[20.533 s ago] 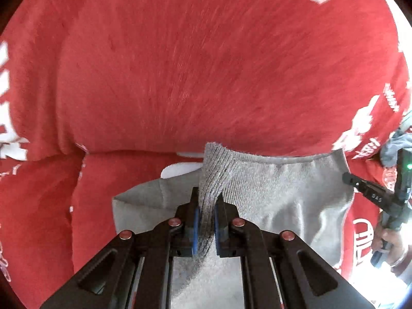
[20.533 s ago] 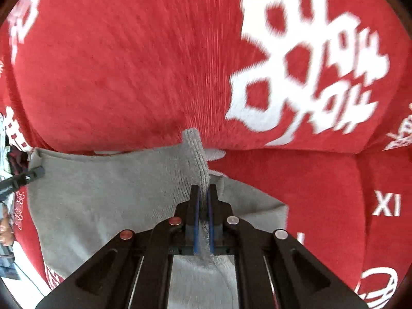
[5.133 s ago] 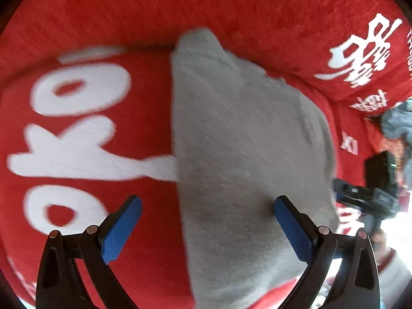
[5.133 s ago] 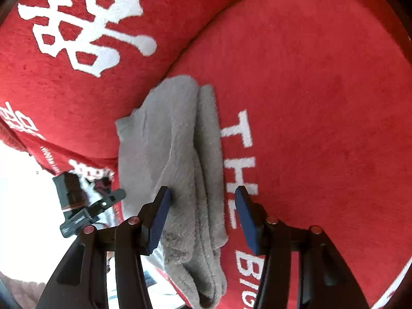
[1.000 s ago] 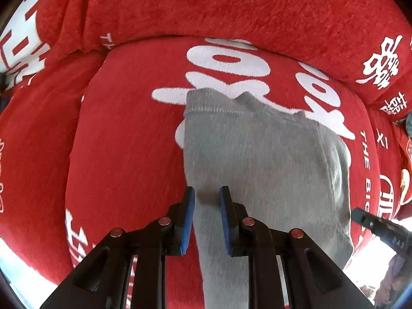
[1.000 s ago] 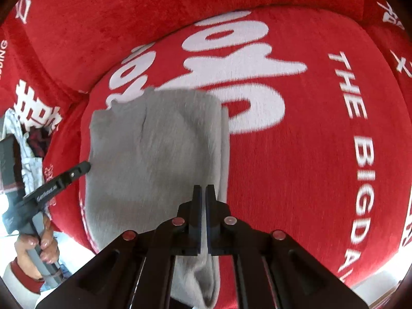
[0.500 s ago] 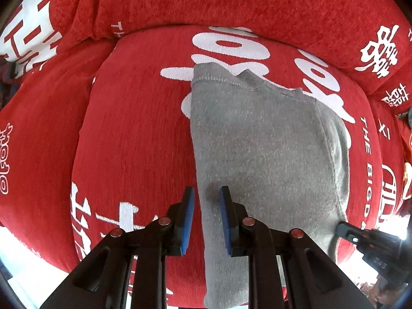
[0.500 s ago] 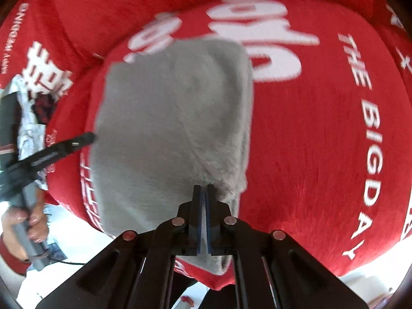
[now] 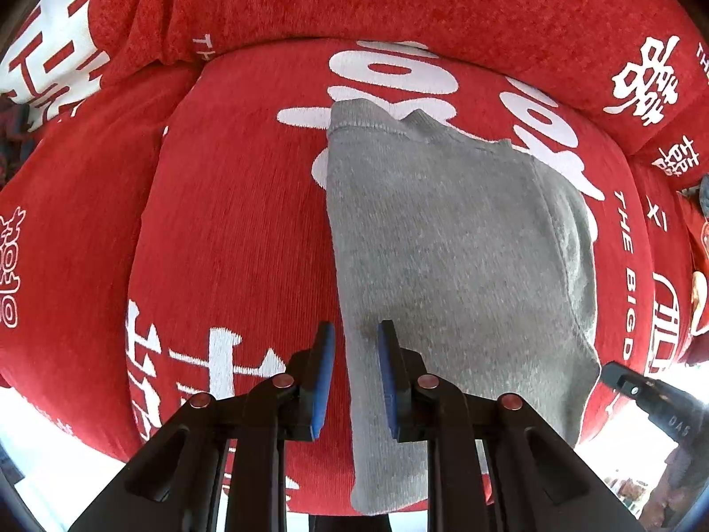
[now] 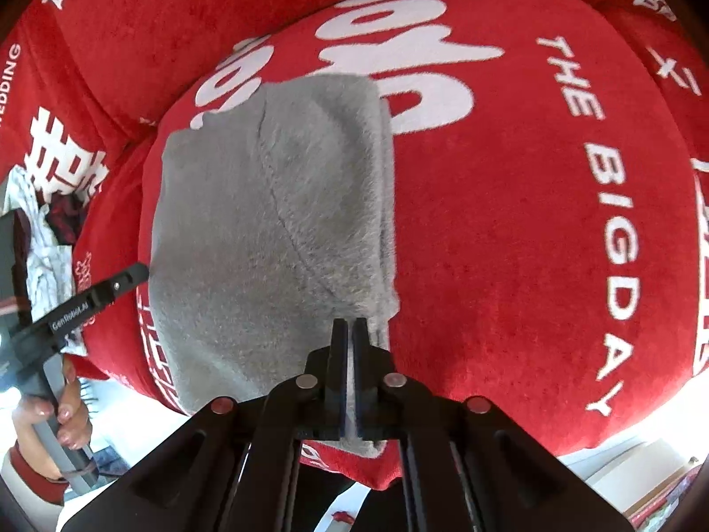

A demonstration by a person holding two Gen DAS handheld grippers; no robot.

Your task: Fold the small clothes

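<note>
A small grey garment (image 9: 452, 239) lies folded lengthwise on a red sofa seat cushion (image 9: 230, 221) with white lettering. Its near end hangs over the cushion's front edge. My left gripper (image 9: 352, 354) is shut on the garment's near left edge, blue pads pinching the cloth. My right gripper (image 10: 350, 354) is shut on the garment's (image 10: 274, 230) near right corner. The right gripper's tip shows at the right of the left wrist view (image 9: 620, 381). The left gripper shows at the left of the right wrist view (image 10: 88, 297), held by a hand.
The red sofa backrest (image 9: 399, 0) rises behind the cushion. A pile of other clothes (image 10: 48, 221) lies on the sofa to the left in the right wrist view. The cushion (image 10: 554, 221) stretches to the right. Pale floor (image 9: 53, 465) shows below the front edge.
Both grippers have pulled back toward the cushion's front edge with the garment's near end, dragging it forward; both stay shut on the cloth.
</note>
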